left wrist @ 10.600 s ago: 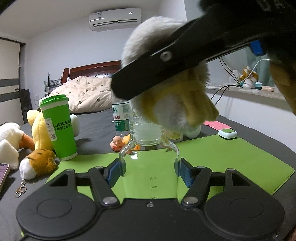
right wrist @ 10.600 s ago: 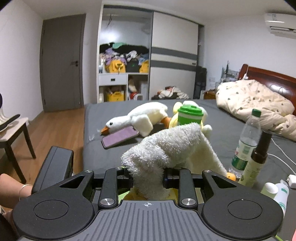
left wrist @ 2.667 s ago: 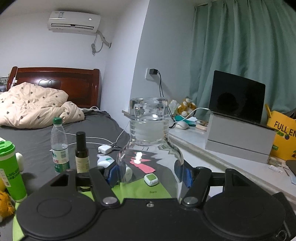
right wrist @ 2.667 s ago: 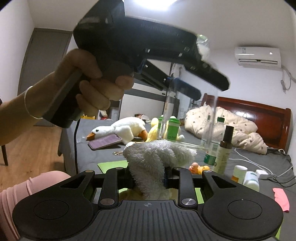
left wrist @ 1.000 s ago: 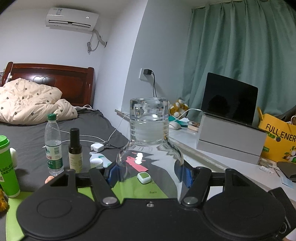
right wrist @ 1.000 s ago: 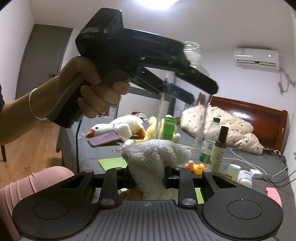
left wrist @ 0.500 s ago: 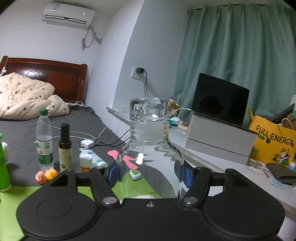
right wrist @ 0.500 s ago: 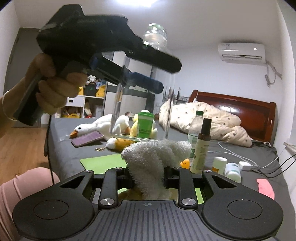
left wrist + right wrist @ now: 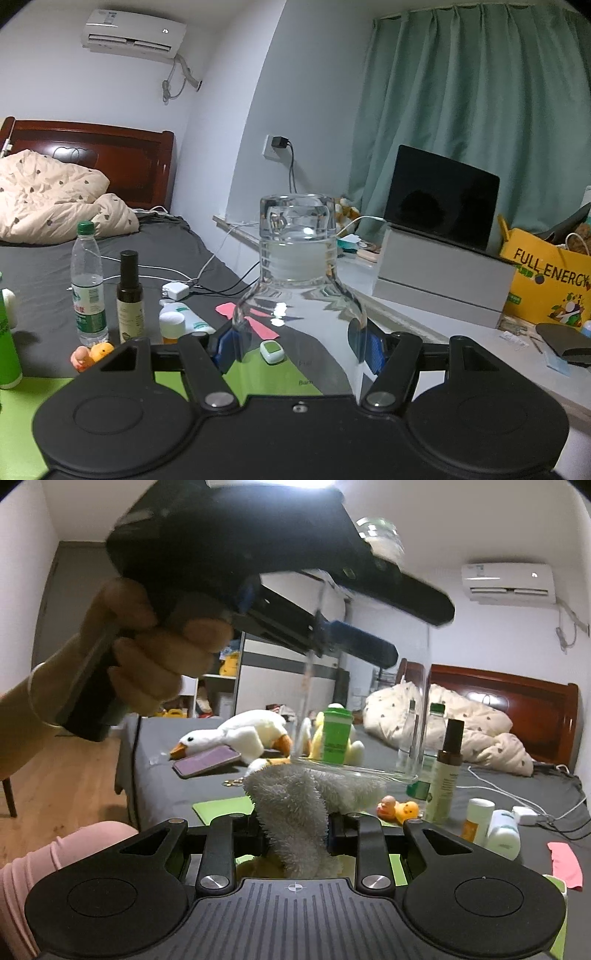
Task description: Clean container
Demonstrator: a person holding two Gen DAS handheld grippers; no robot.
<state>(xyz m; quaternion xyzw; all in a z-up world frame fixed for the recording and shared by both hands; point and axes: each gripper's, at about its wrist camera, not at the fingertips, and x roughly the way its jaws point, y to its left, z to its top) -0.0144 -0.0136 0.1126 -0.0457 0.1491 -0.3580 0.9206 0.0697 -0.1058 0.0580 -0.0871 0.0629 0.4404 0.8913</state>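
Left tool (image 9: 299,343) still grips bottle (image 9: 298,280), now swung toward curtain (image 9: 476,110).

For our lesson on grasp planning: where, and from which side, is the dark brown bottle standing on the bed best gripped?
Grip the dark brown bottle across its straight lower body, coming in level from the front. It stands upright, so its narrow black cap offers less hold. The water bottle stands close beside it, so probably approach between them carefully.

The left wrist view looks forward, nearly level, toward the teal curtain (image 9: 480,110) and the windowsill. The right wrist view faces from low up across the grey bed toward the wardrobe. Both share the dark brown bottle (image 9: 129,295) (image 9: 447,771) and the white air conditioner (image 9: 135,35) (image 9: 509,583).
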